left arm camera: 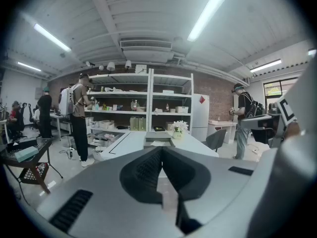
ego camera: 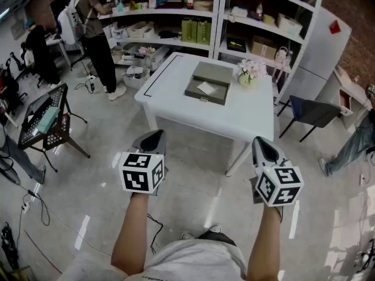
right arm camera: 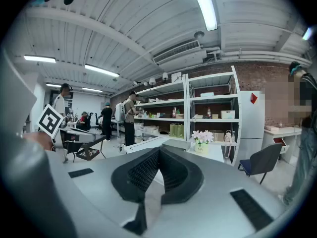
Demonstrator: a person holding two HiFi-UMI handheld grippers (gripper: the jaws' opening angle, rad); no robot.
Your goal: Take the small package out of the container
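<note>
A grey open container (ego camera: 210,81) lies on the white table (ego camera: 176,107) some way ahead of me. A small white package (ego camera: 206,88) rests inside it. My left gripper (ego camera: 153,136) and right gripper (ego camera: 262,143) are held over the floor short of the table, both pointing toward it. Each one is shut with nothing between its jaws. The left gripper view looks past its closed tips (left arm camera: 161,150) to the container (left arm camera: 157,137). In the right gripper view the container (right arm camera: 175,143) sits just beyond the closed tips (right arm camera: 159,150).
A pot of pink flowers (ego camera: 249,72) stands right of the container. White shelves (ego camera: 217,16) line the back wall, where a person (ego camera: 94,34) stands. A dark chair (ego camera: 313,113) is at the table's right and a black wire cart (ego camera: 47,119) at the left.
</note>
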